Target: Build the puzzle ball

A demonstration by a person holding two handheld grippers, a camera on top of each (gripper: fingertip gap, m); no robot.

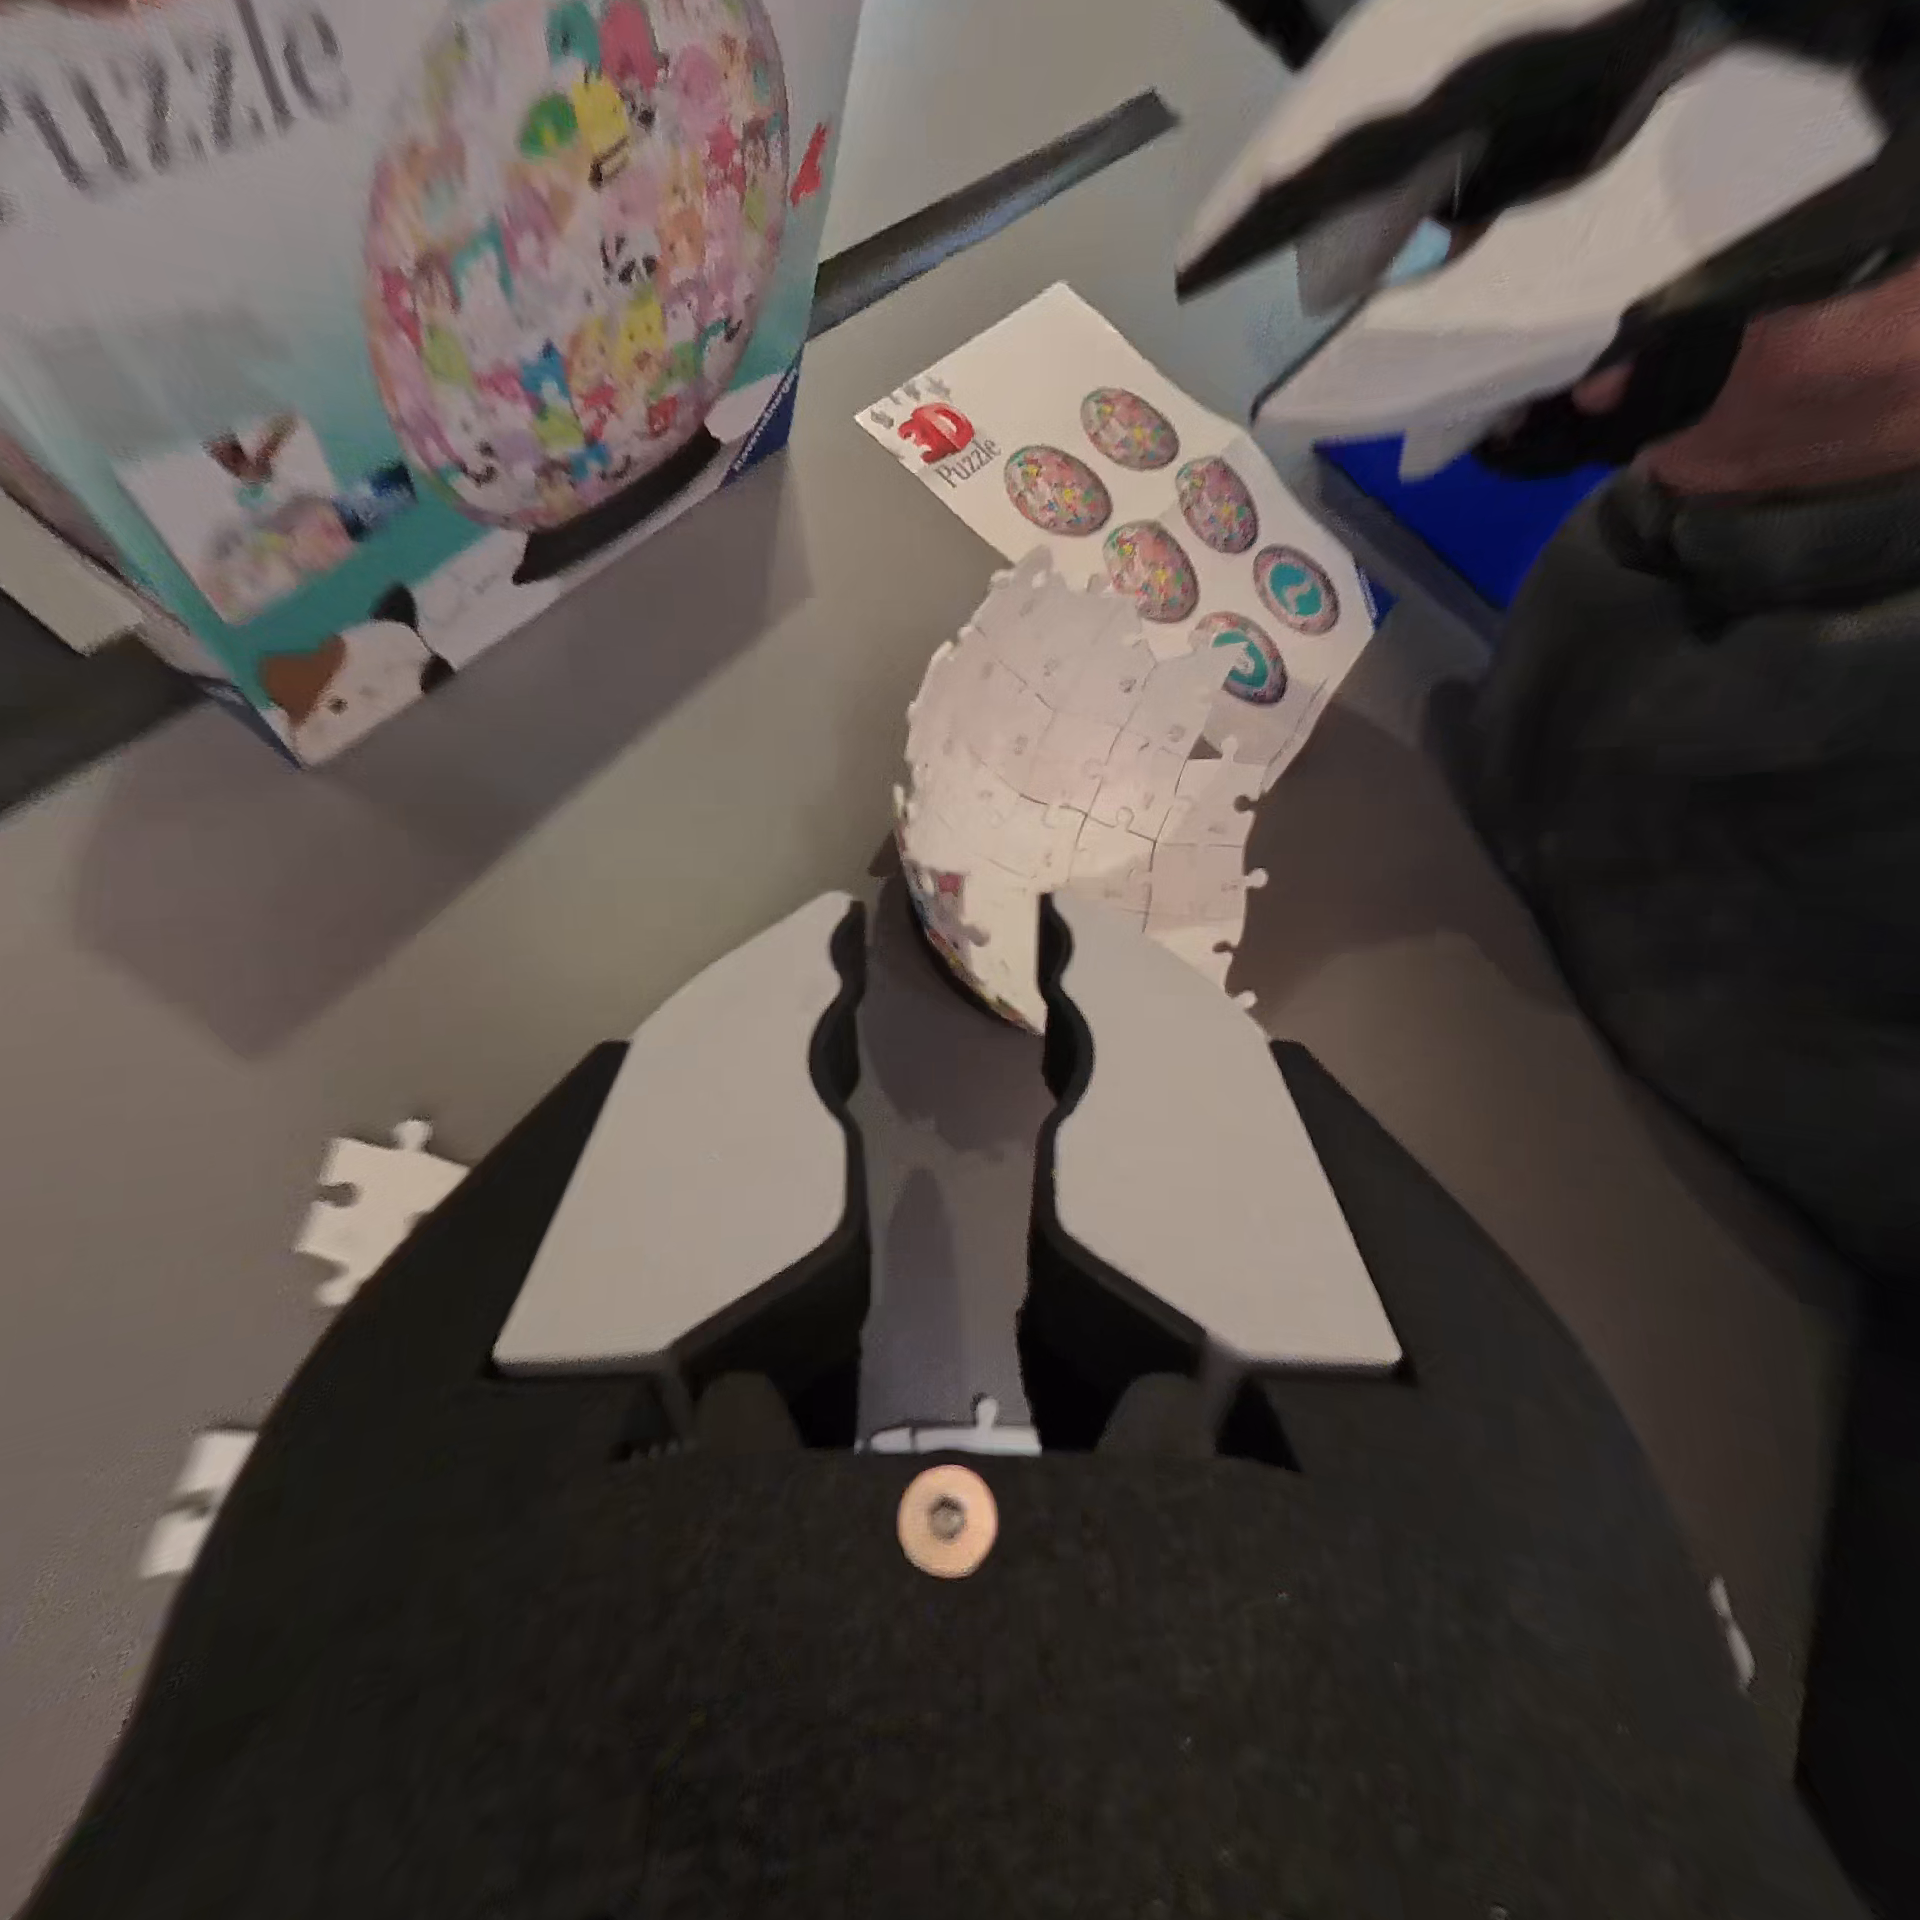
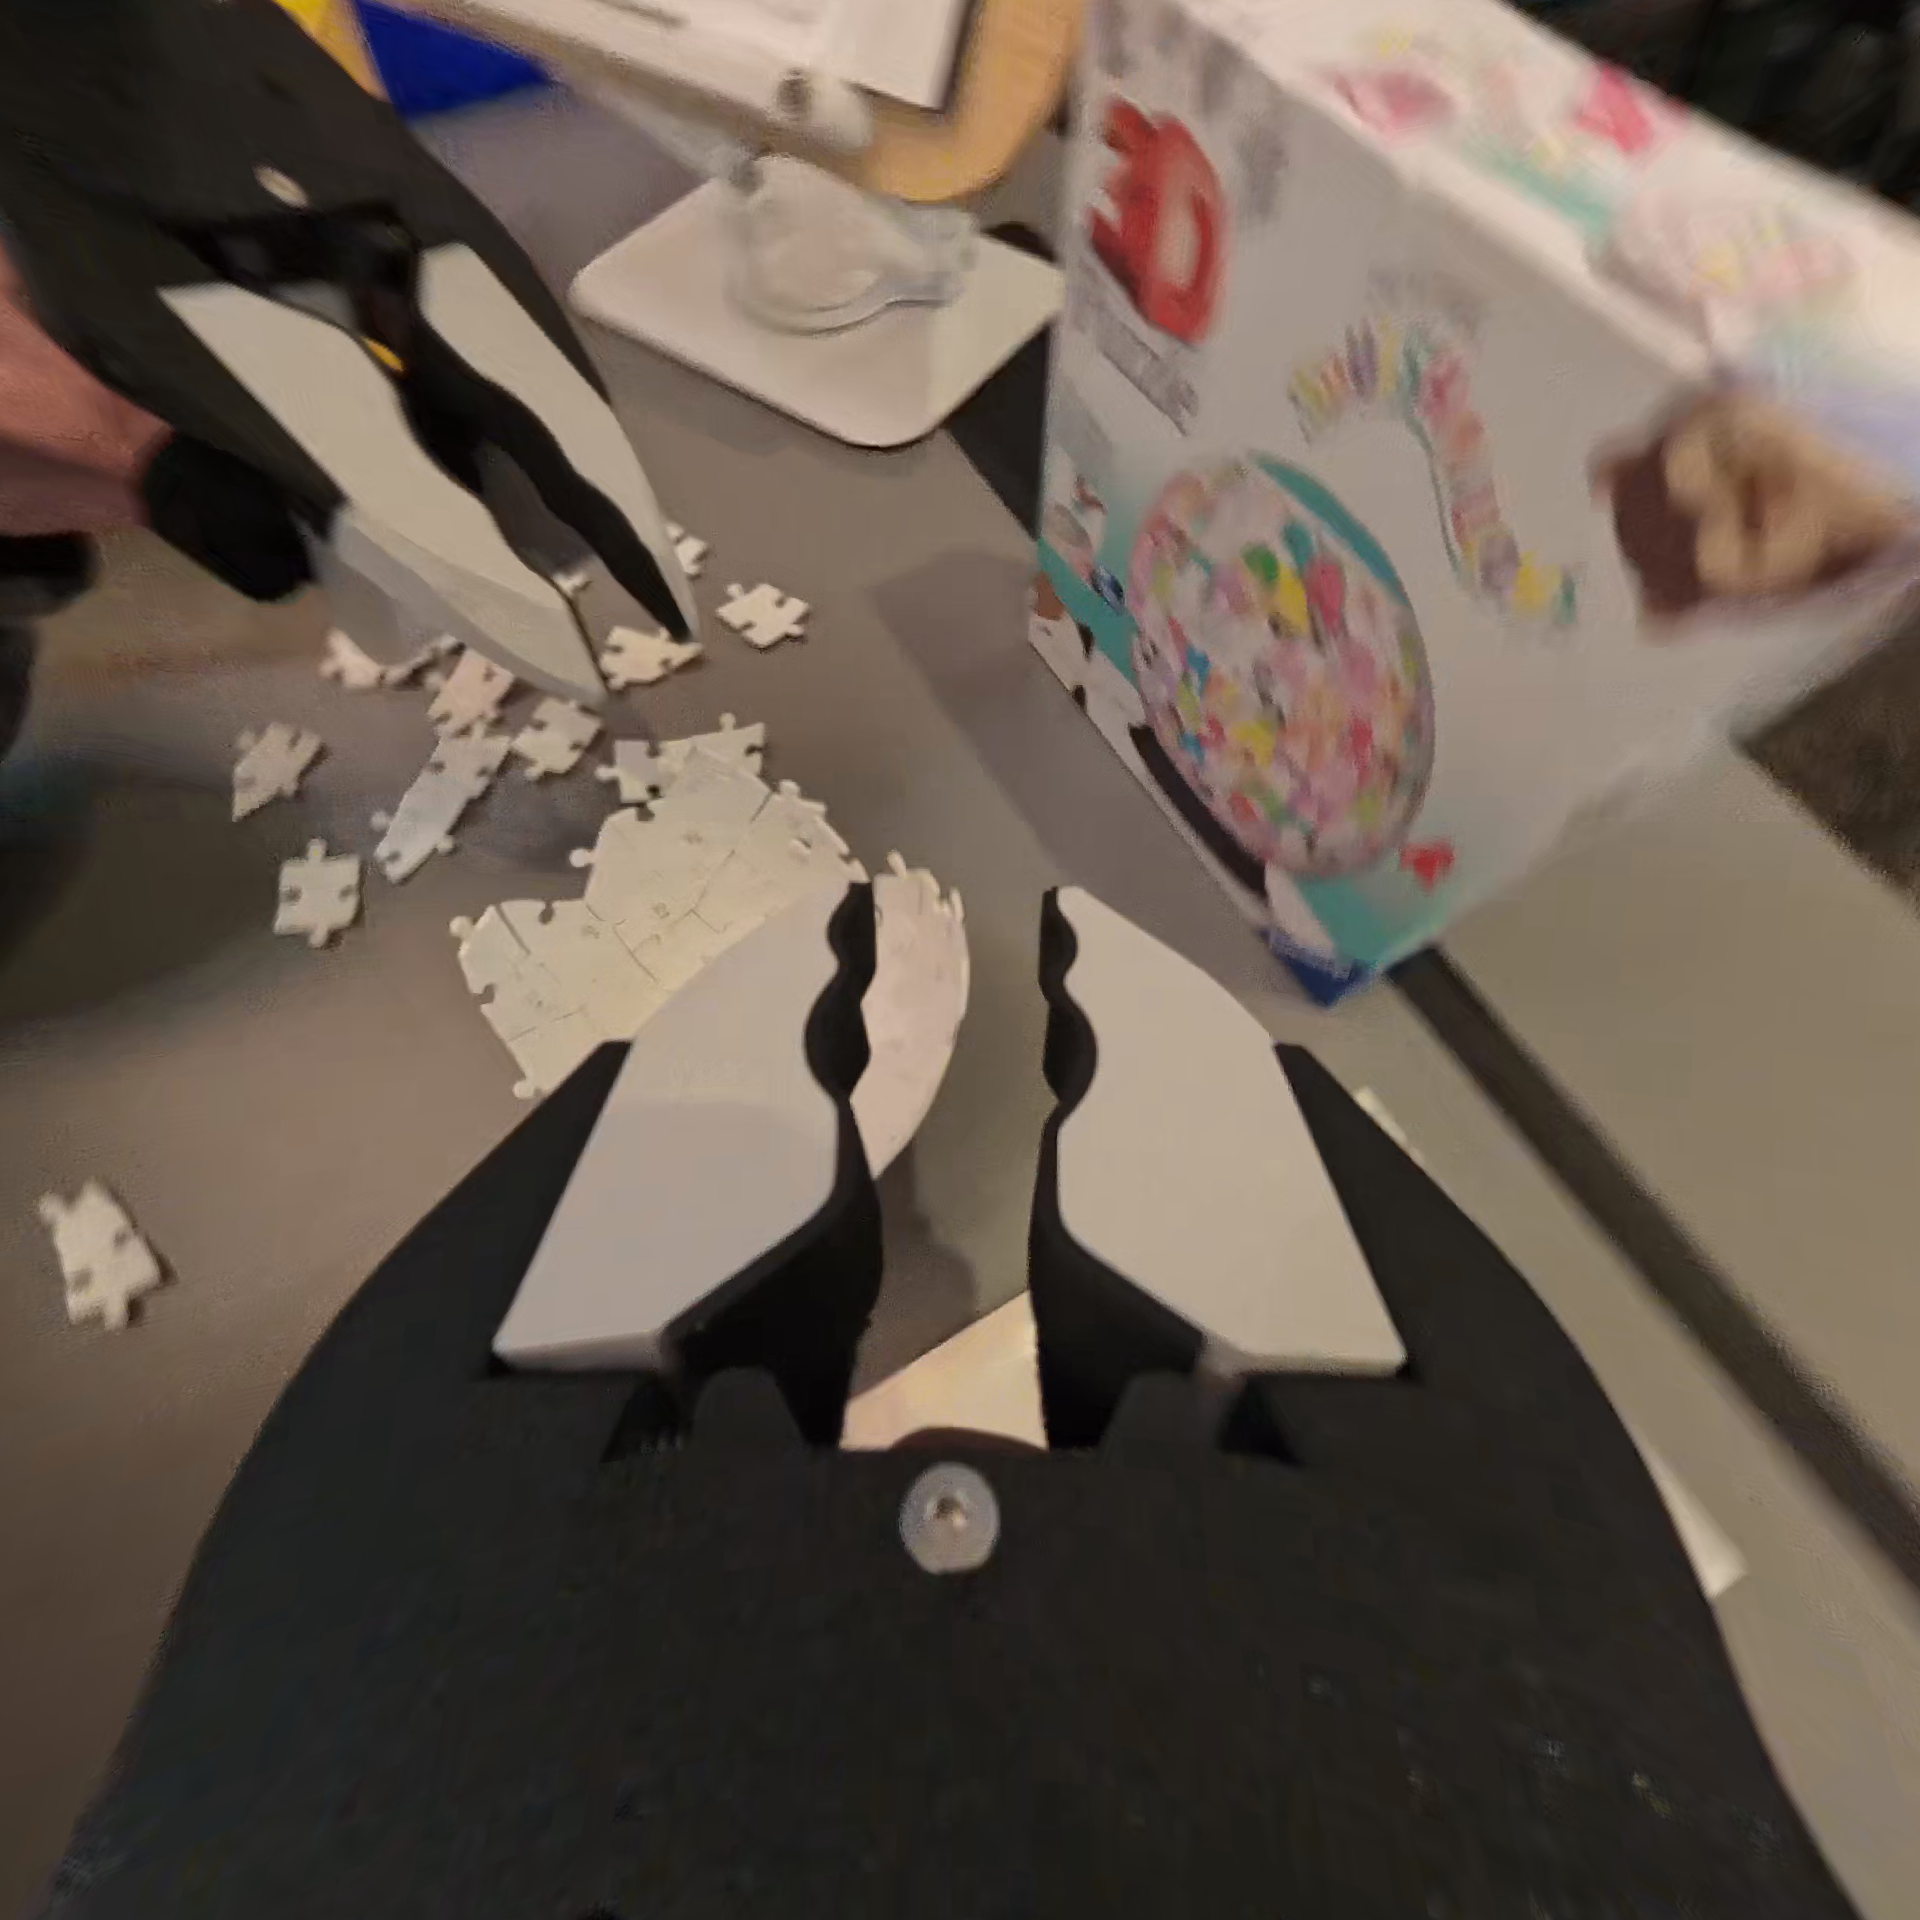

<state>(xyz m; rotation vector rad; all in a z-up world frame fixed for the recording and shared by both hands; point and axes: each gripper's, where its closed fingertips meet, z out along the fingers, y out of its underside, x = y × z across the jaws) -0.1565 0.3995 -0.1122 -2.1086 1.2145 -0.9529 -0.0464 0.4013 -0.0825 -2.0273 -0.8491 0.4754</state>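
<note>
Item: puzzle ball, part-built. I see a curved shell section (image 1: pixel 1081 769) of joined pieces standing on the grey desk (image 1: pixel 520 935), white underside towards my left camera, just ahead of the left gripper (image 1: pixel 951 925); its fingers stand apart with nothing between them. My right gripper (image 2: pixel 956 914) is likewise parted and empty, hovering above the same shell, which from this side lies just beyond its left fingertip. Loose pieces (image 2: pixel 520 717): a scatter on the desk beyond the shell, with the left gripper's tips down among them, touching or nearly so. Instruction sheet (image 1: pixel 1195 488): behind the shell, partly covered by it. Puzzle box (image 2: pixel 1403 520): upright, near the shell. Progress, by my estimate: under half the sphere assembled; many single pieces remain to be joined, and the ball is not closed.
</note>
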